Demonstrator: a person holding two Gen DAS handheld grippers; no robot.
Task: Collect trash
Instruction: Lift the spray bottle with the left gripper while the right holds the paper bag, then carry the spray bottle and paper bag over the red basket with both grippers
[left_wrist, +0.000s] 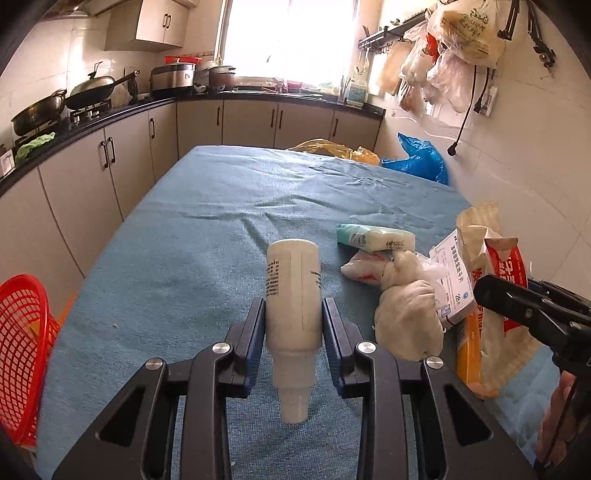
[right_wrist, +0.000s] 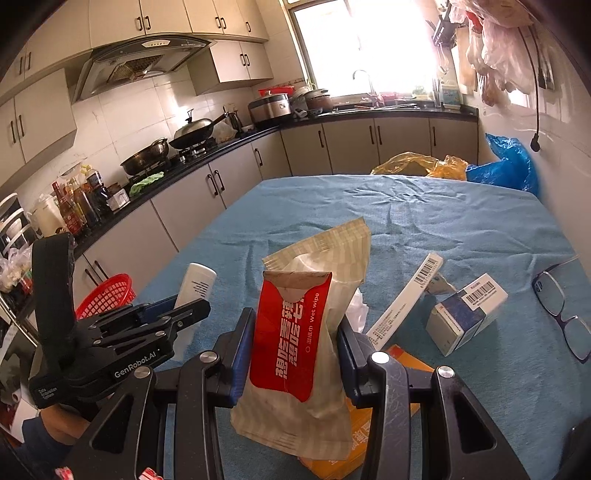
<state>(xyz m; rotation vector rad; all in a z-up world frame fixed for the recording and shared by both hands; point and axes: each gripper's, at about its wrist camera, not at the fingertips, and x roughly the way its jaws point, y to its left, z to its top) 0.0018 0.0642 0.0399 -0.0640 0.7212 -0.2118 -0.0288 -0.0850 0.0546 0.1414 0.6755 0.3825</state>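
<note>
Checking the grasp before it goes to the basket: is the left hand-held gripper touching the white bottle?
Touching. The left wrist view shows the left hand-held gripper with both blue pads pressed against the sides of the white bottle, which is held above the cloth.

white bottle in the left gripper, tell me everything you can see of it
The white bottle is a plain plastic cylinder with small dark print down its side and a narrower neck ending in a small nozzle that points back toward the camera, its flat base facing away. The left gripper is shut on it, a blue pad pressing each side of the body. It is held above the blue tablecloth, and nothing else touches it. In the right wrist view it shows as a white shaft sticking out of that gripper, in front of the red basket.
</note>
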